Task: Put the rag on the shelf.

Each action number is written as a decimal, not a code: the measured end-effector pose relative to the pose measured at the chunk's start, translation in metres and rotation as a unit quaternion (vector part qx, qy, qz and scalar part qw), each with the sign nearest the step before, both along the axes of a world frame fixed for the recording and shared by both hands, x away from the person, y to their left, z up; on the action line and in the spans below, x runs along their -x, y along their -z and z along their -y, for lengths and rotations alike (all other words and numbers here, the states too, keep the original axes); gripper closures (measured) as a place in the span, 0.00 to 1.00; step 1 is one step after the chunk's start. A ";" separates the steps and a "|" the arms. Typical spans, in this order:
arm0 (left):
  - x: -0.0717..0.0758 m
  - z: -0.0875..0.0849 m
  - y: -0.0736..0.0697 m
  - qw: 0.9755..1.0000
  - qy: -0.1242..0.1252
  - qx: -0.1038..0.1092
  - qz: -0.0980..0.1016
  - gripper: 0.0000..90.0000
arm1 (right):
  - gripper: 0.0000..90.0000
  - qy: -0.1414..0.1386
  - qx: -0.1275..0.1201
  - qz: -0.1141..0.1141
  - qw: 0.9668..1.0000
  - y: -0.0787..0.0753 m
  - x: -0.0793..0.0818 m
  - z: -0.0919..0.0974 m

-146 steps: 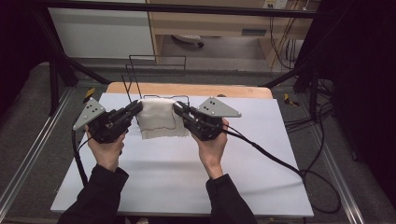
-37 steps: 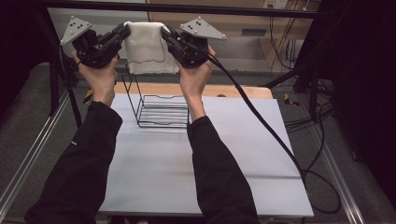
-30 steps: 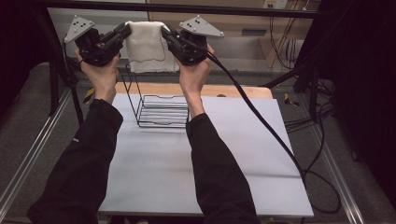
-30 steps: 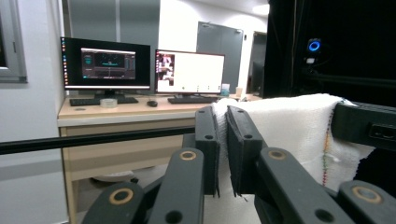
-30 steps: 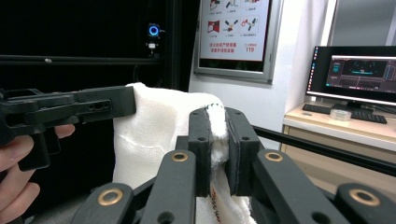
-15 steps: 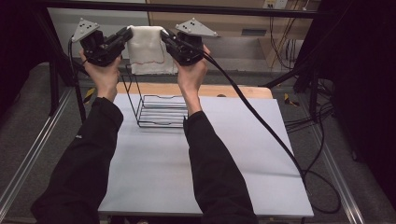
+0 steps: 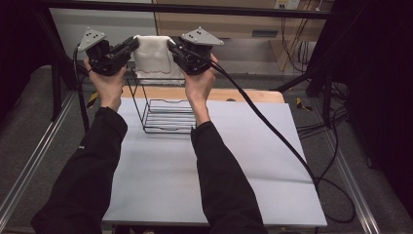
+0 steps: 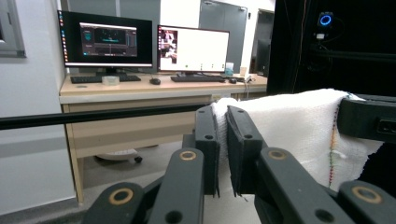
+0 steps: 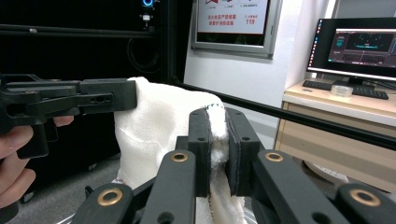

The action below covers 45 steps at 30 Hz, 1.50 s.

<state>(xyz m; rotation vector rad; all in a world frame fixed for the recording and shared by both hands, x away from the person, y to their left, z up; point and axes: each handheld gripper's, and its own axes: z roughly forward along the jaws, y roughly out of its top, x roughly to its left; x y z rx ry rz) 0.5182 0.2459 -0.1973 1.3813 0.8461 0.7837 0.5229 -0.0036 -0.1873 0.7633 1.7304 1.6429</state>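
Note:
A white folded cloth [image 7: 152,56] hangs in the air between my two grippers, above a black wire rack [image 7: 163,114] that stands at the table's far side. My left gripper [image 7: 134,45] is shut on the cloth's left top corner, and my right gripper [image 7: 170,45] is shut on its right top corner. In the left gripper view the cloth [image 8: 289,130] is pinched between the jaws [image 8: 223,140] and stretches right to the other gripper. In the right gripper view the cloth [image 9: 159,126] is clamped in the jaws [image 9: 217,140] and runs left to the other gripper.
The white table top [image 7: 214,165] has a wooden strip [image 7: 243,95] along its far edge behind the rack. A thick black cable [image 7: 272,131] trails from the right gripper across the table's right side. A dark metal frame bar [image 7: 195,7] crosses overhead.
Both hands have come down a little with the cloth held between them and now hang closer to the rack. The grip on both corners is unchanged.

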 end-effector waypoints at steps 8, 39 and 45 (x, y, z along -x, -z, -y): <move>0.001 0.006 0.010 1.000 0.004 -0.012 -0.011 0.92 | 0.91 0.003 0.005 -0.013 1.000 0.010 0.001 0.006; 0.026 -0.003 0.032 1.000 0.022 -0.010 -0.019 0.92 | 0.91 -0.006 0.031 -0.024 0.999 0.027 0.024 0.003; 0.031 -0.002 0.033 0.999 0.029 -0.015 -0.020 0.92 | 0.91 -0.009 0.034 -0.025 0.999 0.029 0.029 0.006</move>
